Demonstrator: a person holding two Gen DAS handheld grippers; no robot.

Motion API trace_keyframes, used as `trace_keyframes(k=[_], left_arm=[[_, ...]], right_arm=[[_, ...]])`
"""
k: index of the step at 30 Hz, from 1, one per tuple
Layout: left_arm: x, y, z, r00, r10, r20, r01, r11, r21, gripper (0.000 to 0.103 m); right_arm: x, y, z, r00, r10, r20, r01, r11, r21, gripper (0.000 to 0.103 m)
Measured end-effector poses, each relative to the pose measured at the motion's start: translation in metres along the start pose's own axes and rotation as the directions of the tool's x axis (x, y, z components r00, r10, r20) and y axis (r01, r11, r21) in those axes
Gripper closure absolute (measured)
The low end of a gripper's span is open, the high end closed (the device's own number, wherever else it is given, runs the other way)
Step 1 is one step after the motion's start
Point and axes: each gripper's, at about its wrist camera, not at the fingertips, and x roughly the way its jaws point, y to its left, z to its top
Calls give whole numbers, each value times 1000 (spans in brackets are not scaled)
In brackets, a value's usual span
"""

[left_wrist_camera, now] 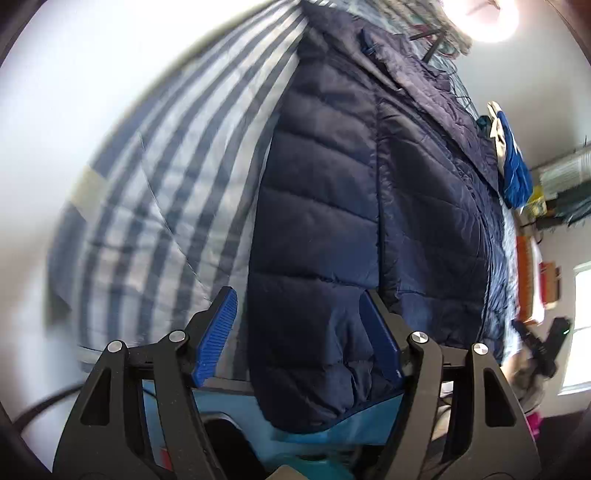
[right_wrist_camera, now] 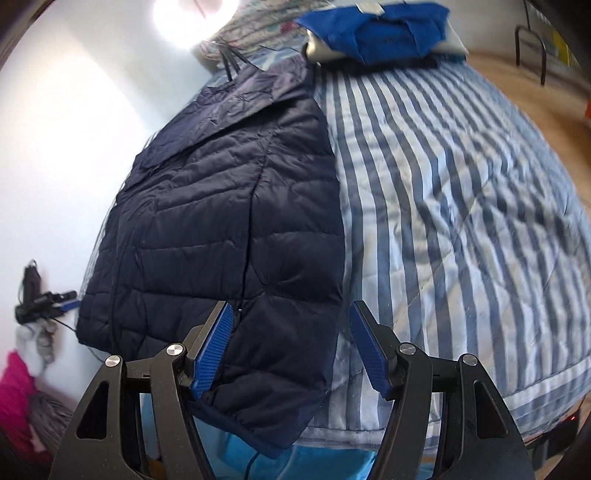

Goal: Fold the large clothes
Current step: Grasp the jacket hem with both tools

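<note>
A navy quilted puffer jacket (left_wrist_camera: pixel 351 206) lies folded lengthwise on a blue and white striped bedspread (left_wrist_camera: pixel 159 192). Its near end hangs over the bed's edge. It also shows in the right wrist view (right_wrist_camera: pixel 229 221), on the same bedspread (right_wrist_camera: pixel 443 206). My left gripper (left_wrist_camera: pixel 299 332) is open, its jaws on either side of the jacket's near end, not pinching it. My right gripper (right_wrist_camera: pixel 291 347) is open over the jacket's near right corner, with fabric between the jaws but not squeezed. The other gripper (left_wrist_camera: pixel 539 343) shows small at the right of the left wrist view, its opening unclear.
A folded bright blue garment (right_wrist_camera: pixel 384 31) rests on a grey pillow at the bed's far end. A white wall (right_wrist_camera: pixel 74 129) runs along the bed's left side. A light blue sheet (right_wrist_camera: pixel 325 461) hangs below the bed's edge. Pink cloth (right_wrist_camera: pixel 14 387) lies low at left.
</note>
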Motion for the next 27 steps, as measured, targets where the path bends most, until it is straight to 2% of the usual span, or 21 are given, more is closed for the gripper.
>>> trace_keyframes(k=[4, 9, 11, 12, 13, 15, 17, 18, 21, 27], left_arm=[[17, 8, 2, 1000, 3, -20, -3, 1000, -24, 32], [22, 4, 6, 999, -39, -10, 39, 999, -36, 33], [24, 0, 7, 999, -45, -14, 45, 999, -25, 48], [26, -1, 7, 998, -51, -21, 51, 998, -24, 62], [30, -5, 9, 998, -59, -26, 58, 998, -26, 76], [34, -9, 9, 996, -82, -37, 81, 996, -26, 89], [32, -17, 10, 996, -84, -25, 84, 996, -2, 95], [29, -23, 11, 996, -88, -12, 89, 996, 15, 96], [13, -38, 12, 990, -137, 38, 135, 990, 47, 98], [-19, -63, 26, 965, -228, 130, 220, 973, 73, 99]], right_arm=[[9, -9, 1, 1000, 15, -25, -14, 999, 38, 38], [25, -16, 4, 996, 69, -63, -62, 993, 103, 38], [31, -17, 2, 993, 96, -73, -87, 989, 121, 38], [35, -16, 1, 990, 113, -83, -101, 986, 134, 38], [39, -15, 1, 988, 125, -89, -111, 984, 142, 43], [47, -13, -1, 979, 169, -112, -149, 974, 169, 55], [51, -11, -1, 972, 201, -122, -177, 967, 183, 74], [52, -9, -1, 968, 218, -125, -193, 963, 190, 89], [45, 1, 3, 965, 245, -92, -227, 958, 178, 95], [16, 12, 18, 961, 275, -9, -270, 948, 167, 97]])
